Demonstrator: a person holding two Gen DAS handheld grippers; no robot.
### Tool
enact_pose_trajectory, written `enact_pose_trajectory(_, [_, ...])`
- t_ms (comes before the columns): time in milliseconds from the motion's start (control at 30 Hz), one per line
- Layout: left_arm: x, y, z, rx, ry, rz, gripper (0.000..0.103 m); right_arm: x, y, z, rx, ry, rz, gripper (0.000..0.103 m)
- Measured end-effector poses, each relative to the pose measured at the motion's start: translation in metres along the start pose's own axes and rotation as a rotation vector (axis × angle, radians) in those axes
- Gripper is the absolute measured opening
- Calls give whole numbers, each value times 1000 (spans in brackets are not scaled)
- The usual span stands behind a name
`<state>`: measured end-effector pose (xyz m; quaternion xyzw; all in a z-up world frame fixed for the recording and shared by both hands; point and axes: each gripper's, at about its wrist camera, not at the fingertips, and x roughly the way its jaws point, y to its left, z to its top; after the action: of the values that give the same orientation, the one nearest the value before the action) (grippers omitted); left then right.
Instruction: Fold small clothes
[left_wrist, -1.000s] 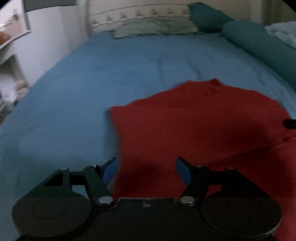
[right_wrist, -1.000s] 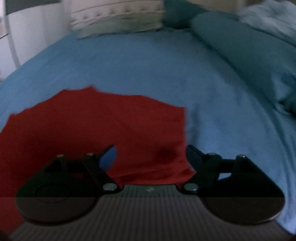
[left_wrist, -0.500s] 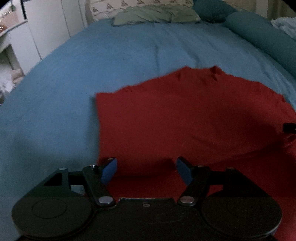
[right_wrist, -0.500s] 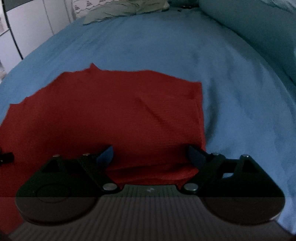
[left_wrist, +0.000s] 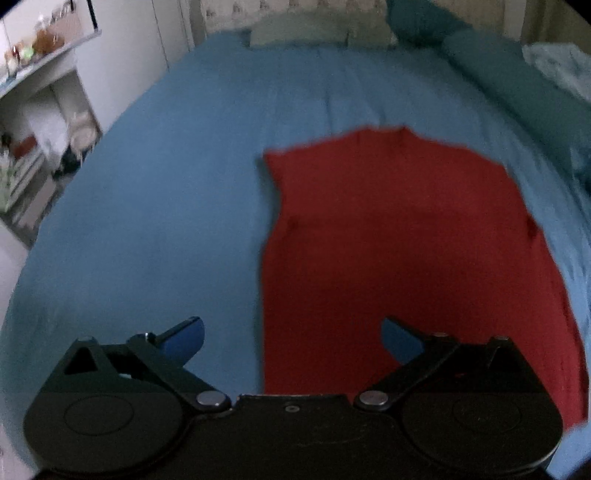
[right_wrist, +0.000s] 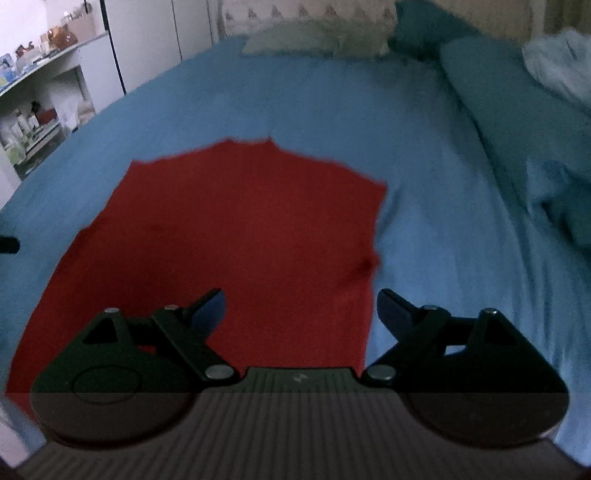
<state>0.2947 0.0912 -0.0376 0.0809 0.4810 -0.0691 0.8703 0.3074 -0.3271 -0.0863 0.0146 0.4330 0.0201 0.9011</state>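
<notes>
1. Both tongs hang empty above the bed: the left gripper has its jaws wide apart, straddling the left edge of the red cloth.
2. That cloth lies flat on the blue sheet, apart from the pillow at the far end and the teal bolster along the right.
3. The right gripper is likewise spread, straddling the cloth's right edge.
4. Risk, as I judge it: a low pinch could catch the sheet along with the cloth, dragging both.
5. Uneven grips on the two edges would likely skew the fold; a small pucker on the right edge may crease in.
6. Blur hides the near hem, so layers there are unclear.
</notes>
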Motion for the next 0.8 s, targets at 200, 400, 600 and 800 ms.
enact_pose_trajectory(200, [5,9,-77,-10,147,-48,91,-19,7,-72,86,122,-83,102])
enact_pose_trajectory(400, [32,9,-124,-20,220,-50,66,-19,13,-135,165,210,-158,95])
enact_pose_trajectory(600, [48,-4,-132,22,207,-61,63,-13,18,-165,193,232,-231,80])
enact_pose_trajectory(800, [46,-6,-139,53,177,-74,51,-5,26,-183,209,267,-254,67])
